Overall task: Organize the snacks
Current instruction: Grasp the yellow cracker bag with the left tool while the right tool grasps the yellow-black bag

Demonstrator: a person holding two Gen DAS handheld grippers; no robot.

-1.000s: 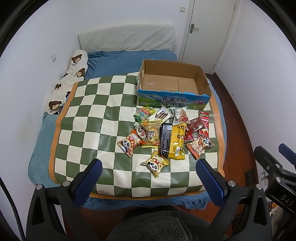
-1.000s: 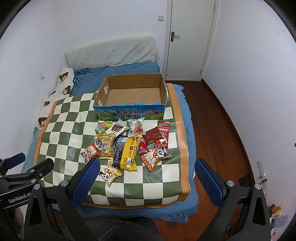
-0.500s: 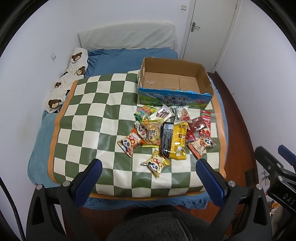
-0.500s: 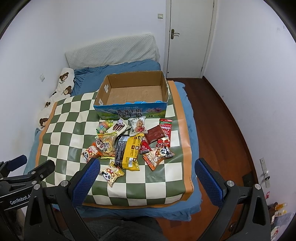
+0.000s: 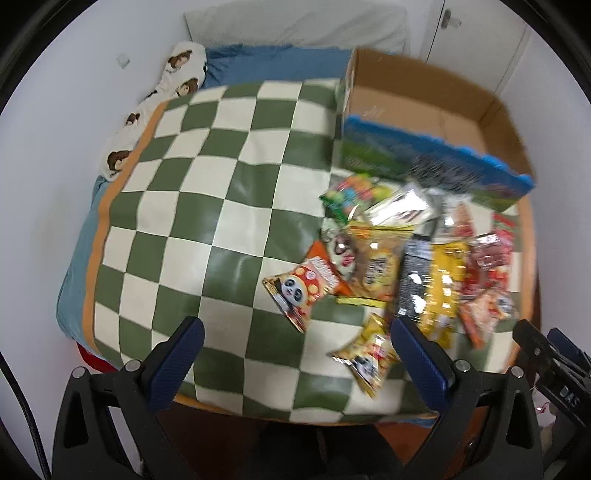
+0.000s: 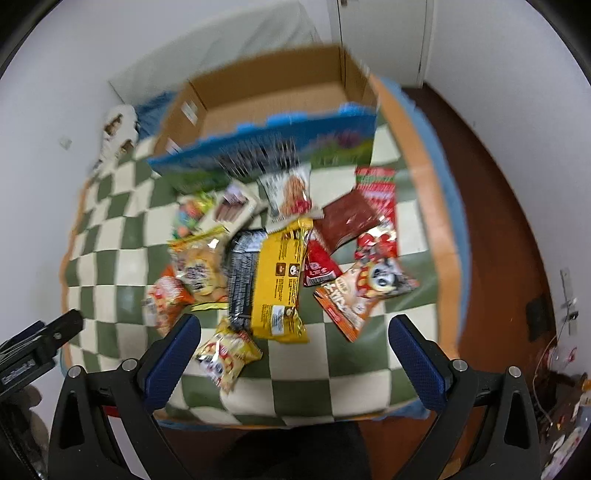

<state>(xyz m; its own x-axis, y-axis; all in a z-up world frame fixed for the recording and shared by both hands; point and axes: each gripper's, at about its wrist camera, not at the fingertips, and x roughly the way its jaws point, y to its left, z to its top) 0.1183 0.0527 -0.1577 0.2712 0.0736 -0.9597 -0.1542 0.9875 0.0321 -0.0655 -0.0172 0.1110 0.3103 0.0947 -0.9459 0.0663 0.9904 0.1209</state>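
Several snack packets lie in a pile (image 5: 406, 266) on the green-and-white checked mat (image 5: 207, 206), in front of an open, empty cardboard box (image 5: 417, 110). In the right wrist view the pile (image 6: 280, 266) is led by a long yellow packet (image 6: 280, 280), and the box (image 6: 273, 110) stands behind it. A red panda packet (image 5: 301, 290) and a small yellow panda packet (image 5: 367, 356) lie nearest. My left gripper (image 5: 295, 354) is open and empty above the mat's near edge. My right gripper (image 6: 293, 350) is open and empty over the near packets. Both views are blurred.
The mat covers a bed with a blue sheet (image 5: 266, 62) and a bear-print pillow (image 5: 162, 92) by the left wall. Wooden floor (image 6: 491, 206) runs along the bed's right side, with a white door (image 6: 384, 33) behind the box. The other gripper shows at each view's edge (image 5: 550, 365).
Both grippers have moved forward and down toward the snacks, so the pile and box look much larger. Both stay open. The snacks have not moved.
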